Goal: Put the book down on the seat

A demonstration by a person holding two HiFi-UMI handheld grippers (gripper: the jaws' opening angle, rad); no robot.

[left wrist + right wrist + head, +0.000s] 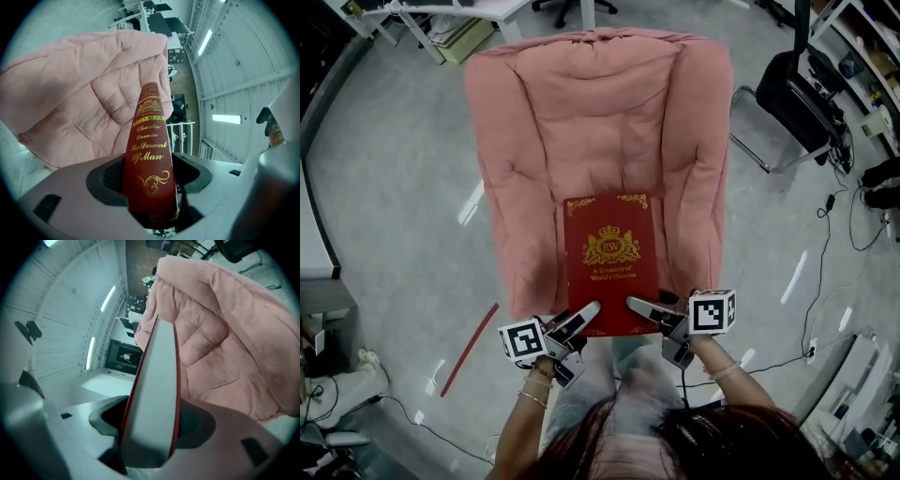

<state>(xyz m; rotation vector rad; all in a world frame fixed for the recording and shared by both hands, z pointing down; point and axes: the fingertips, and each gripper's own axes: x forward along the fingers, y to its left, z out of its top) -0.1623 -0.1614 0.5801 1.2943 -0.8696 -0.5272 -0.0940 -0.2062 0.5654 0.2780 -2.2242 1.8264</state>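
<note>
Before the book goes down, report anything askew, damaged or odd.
Nothing stands out: the red book is closed, square to the pink chair, left gripper and right gripper clamped on its near corners.

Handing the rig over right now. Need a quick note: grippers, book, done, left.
Left gripper: jaws shut on the spine side of the red hardback book with gold lettering, near corner.
Right gripper: jaws shut on its page-edge side, near corner.
Book: cover up, held over the seat of the pink padded armchair; contact with the cushion cannot be told.
Done: book brought to the chair.
Left: lower it flat onto the seat, open both jaws, withdraw.
</note>
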